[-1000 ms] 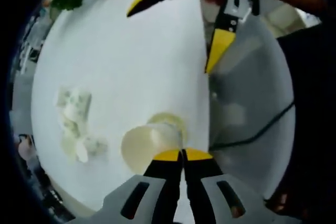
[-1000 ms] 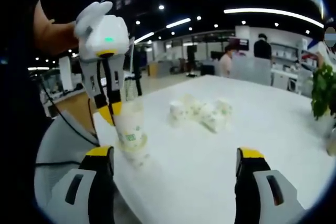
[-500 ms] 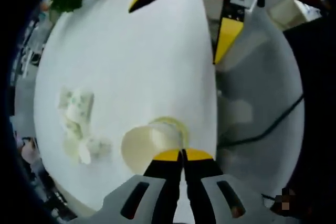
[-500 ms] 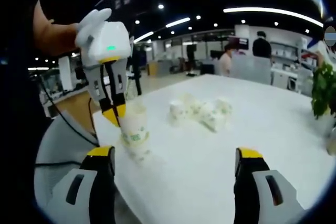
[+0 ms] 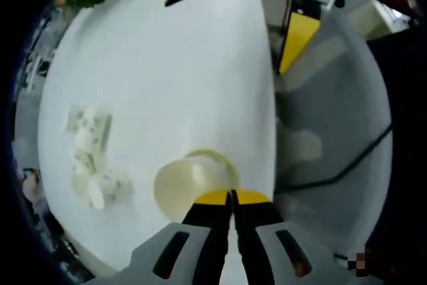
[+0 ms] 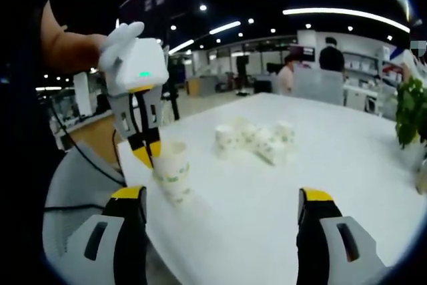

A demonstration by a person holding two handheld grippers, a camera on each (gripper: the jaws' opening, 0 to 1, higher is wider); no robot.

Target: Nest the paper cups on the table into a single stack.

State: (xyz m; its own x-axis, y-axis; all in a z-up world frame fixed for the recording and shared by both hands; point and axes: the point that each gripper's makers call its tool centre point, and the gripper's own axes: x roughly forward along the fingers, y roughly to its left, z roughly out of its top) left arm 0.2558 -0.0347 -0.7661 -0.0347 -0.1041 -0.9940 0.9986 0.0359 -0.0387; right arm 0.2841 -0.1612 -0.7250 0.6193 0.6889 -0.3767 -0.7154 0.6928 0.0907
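Note:
My left gripper (image 5: 231, 195) is shut on the rim of a white paper cup (image 5: 187, 188). That cup sits tilted in another cup with a green-printed rim (image 5: 215, 157) near the table's edge. In the right gripper view the left gripper (image 6: 147, 153) pinches the same cup (image 6: 172, 170) from above, with the nested cup below it. Several loose paper cups (image 5: 87, 158) lie in a cluster farther in on the table, and the cluster (image 6: 257, 141) sits beyond the stack. My right gripper (image 6: 220, 195) is open and empty. From the other side the right gripper (image 5: 230, 31) hovers wide open above the table.
The white round table (image 5: 167, 78) has its edge running close beside the stack, with a grey floor and a black cable (image 5: 333, 168) beyond. A green plant (image 6: 410, 108) stands at the table's far side. People (image 6: 330, 61) are in the background.
The left gripper has pushed the held cup down and deeper into the cup below, so the stack stands shorter. The right gripper stays open and has drifted slightly.

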